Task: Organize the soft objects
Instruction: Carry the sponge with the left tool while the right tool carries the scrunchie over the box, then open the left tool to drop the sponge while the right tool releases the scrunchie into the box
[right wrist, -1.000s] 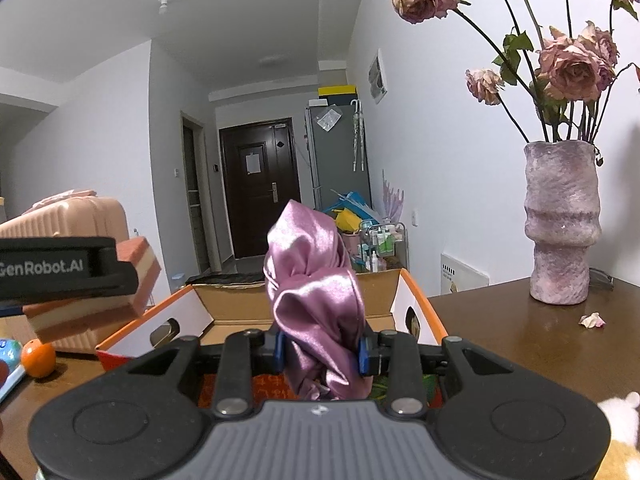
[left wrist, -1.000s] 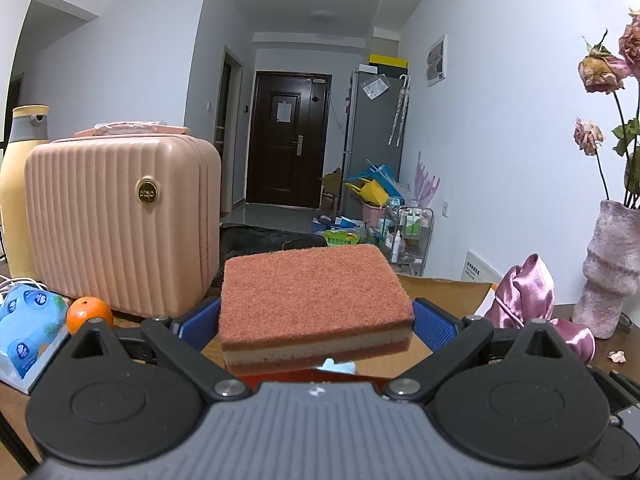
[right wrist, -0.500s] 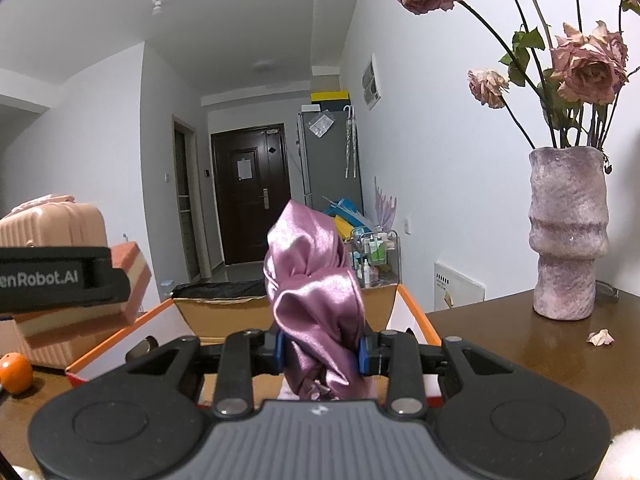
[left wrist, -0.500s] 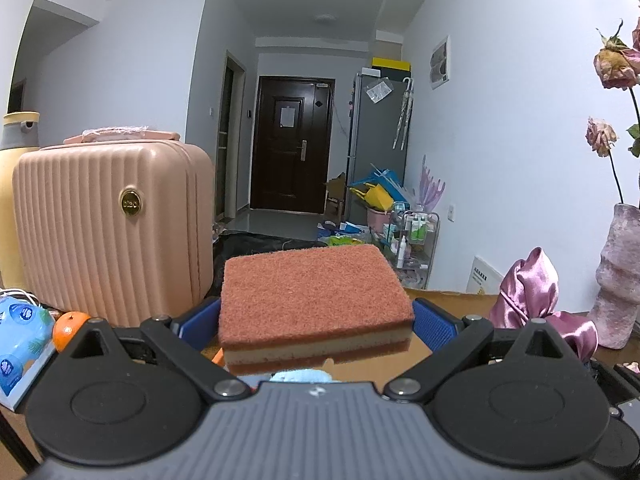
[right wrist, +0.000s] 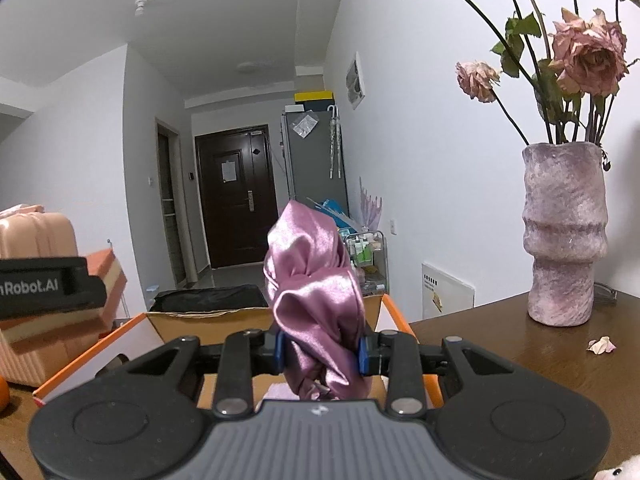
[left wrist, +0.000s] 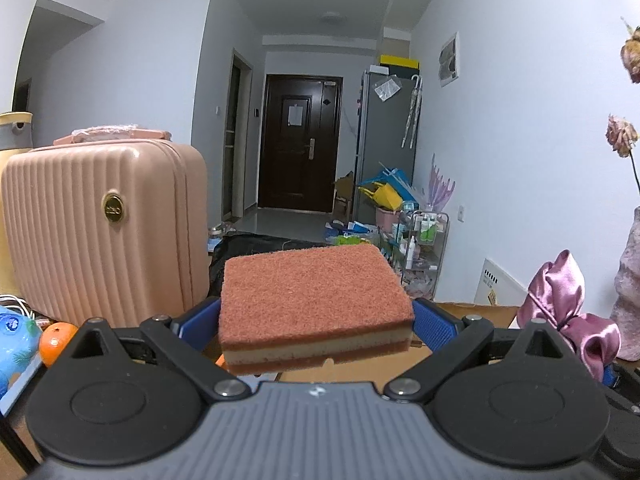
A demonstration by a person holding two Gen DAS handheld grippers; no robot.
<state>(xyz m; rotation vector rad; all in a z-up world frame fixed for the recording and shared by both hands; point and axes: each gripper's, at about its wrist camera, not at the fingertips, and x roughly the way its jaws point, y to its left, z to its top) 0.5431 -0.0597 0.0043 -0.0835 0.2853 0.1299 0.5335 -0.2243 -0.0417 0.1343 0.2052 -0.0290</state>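
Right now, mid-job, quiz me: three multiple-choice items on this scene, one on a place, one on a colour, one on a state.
1. Where does the open cardboard box with orange flaps sit?
A. ahead of the right gripper
B. on the suitcase
C. behind the vase

2. What colour is the satin scrunchie?
A. green
B. pinkish purple
C. white

3. How is the layered rust-and-cream sponge?
A. lying on the table
B. inside the box
C. clamped between the left gripper's fingers

1 A: box shows just past its fingers.
2 B: shiny pinkish-purple cloth.
3 C: blue pads press both sides.
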